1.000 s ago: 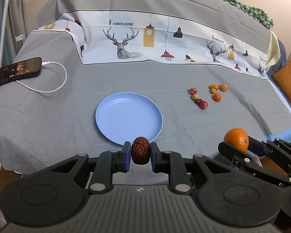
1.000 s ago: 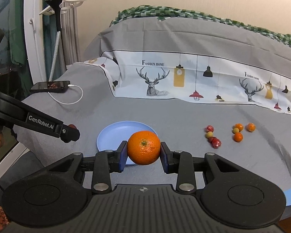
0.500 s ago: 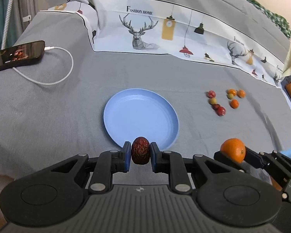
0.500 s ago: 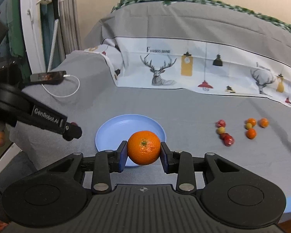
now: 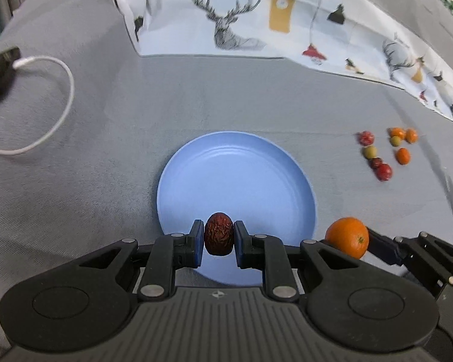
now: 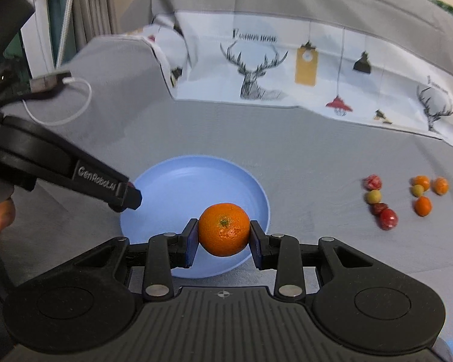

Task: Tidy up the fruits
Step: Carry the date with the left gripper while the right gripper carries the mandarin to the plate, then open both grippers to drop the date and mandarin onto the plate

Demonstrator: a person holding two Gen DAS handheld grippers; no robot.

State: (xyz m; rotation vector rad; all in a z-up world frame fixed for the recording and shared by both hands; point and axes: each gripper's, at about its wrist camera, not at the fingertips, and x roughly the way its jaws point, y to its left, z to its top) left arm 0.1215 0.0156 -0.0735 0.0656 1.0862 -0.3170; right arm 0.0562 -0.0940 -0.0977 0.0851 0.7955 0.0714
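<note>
Holding fruit over the blue plate [image 5: 196, 181], the left gripper [image 5: 219, 238] pinches a wrinkled red date [image 5: 219, 236] and the right gripper [image 6: 223, 233] pinches an orange [image 6: 223, 232]. Nothing lies on the plate yet; seven small fruits [image 5: 383, 154] wait on the grey cloth [image 5: 105, 150] to its right. A phone cable [image 5: 45, 105] loops beside the deer-print sheet [image 5: 256, 30].

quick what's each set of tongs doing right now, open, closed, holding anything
Left tongs: closed on the wrinkled red date, over the blue plate.
Right tongs: closed on the mandarin orange, over the same plate.
</note>
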